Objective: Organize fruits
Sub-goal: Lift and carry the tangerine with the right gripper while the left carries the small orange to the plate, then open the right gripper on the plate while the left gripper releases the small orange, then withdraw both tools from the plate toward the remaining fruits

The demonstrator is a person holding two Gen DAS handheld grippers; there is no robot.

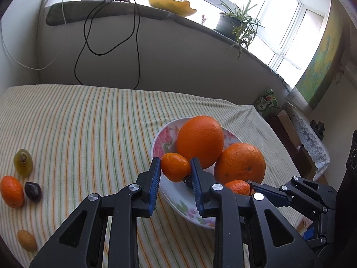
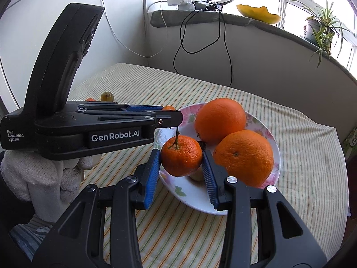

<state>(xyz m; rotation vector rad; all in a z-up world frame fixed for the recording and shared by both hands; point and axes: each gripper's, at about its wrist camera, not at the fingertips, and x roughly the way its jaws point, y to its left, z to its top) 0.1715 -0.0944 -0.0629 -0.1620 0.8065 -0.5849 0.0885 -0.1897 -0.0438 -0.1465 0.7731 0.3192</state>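
My left gripper is shut on a small oval kumquat, held just above the near-left rim of a floral plate. Two large oranges lie in the plate. My right gripper is shut on a stemmed mandarin over the plate, with a pale small fruit beneath it. The same oranges sit just right of it. The left gripper reaches in from the left, in a white-gloved hand.
On the striped cloth at left lie a green grape, another kumquat, a dark grape and a yellowish fruit. A wall with hanging cables bounds the back. A potted plant stands on the sill.
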